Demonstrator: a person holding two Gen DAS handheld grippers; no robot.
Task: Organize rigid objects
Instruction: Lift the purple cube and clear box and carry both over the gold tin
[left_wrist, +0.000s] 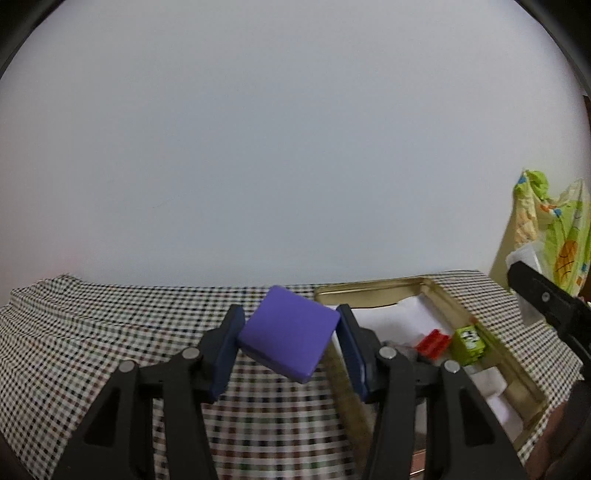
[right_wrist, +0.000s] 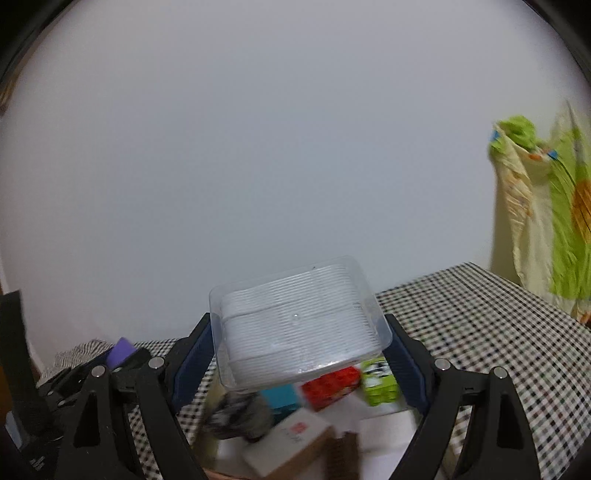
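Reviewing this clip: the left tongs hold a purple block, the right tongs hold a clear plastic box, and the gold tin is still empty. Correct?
Not quite. The gold tin is not empty: the left wrist view shows a red brick and a green box inside it. The left tongs do hold the purple block, and the right tongs the clear plastic box.

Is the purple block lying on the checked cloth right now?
No, the purple block is held off the checked cloth, clamped between the left gripper's fingers.

a tin tray (left_wrist: 373, 291) is set on the counter (left_wrist: 110, 332) at the right; small blocks (left_wrist: 469, 345) are kept in it.
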